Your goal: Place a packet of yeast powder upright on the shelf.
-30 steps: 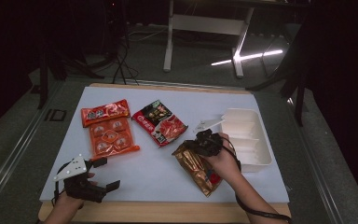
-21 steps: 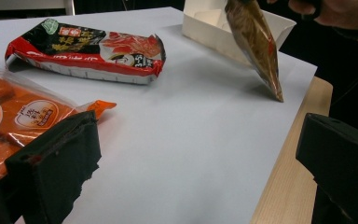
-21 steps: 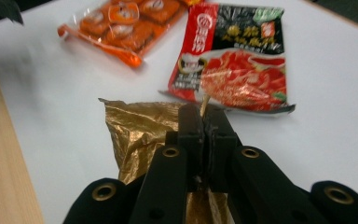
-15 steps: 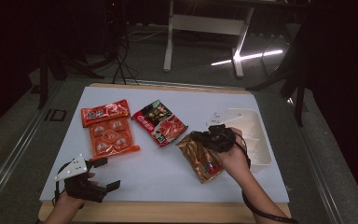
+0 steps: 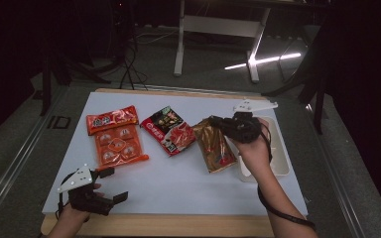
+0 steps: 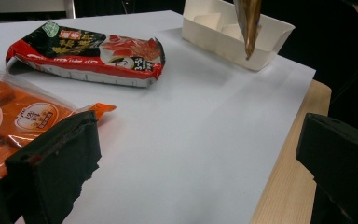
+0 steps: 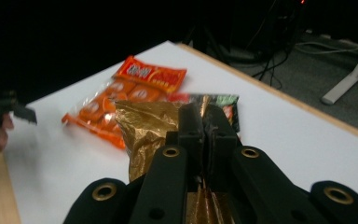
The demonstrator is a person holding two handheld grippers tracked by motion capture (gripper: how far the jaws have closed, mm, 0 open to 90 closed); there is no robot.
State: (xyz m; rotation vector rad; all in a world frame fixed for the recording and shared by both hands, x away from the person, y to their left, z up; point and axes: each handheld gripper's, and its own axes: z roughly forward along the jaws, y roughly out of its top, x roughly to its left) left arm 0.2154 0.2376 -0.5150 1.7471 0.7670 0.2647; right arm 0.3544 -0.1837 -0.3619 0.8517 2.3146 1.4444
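Left gripper [image 5: 110, 191] sits at the lower left of the high view, near the front edge of the white table [image 5: 178, 183], its two black jaws spread wide with nothing between them. Its own view shows the jaws far apart at the bottom corners, bare table between.

Up and to the right of it, in the left-centre of the high view, lies an orange snack pack [image 5: 115, 136], flat on the table; the left gripper view catches its corner [image 6: 23, 116] at the left edge. Next to the right is a red and black packet [image 5: 168, 130], also flat (its printed side up), lying near the orange one but apart from it.

Further right, the gold-brown bag [image 5: 214, 144] hangs tilted from the right gripper [image 5: 218, 123], which is pinched tight on the bag's upper edge. In the right gripper view the jaws meet on the crinkled foil [image 7: 144, 126], with the orange pack and the red packet behind it. The left gripper view shows the bag's lower tip [image 6: 249, 23] dangling above the white tray.

At the right of the high view, the white divided tray [image 5: 283, 153] rests on the table, partly behind the person's right hand [image 5: 253, 148].
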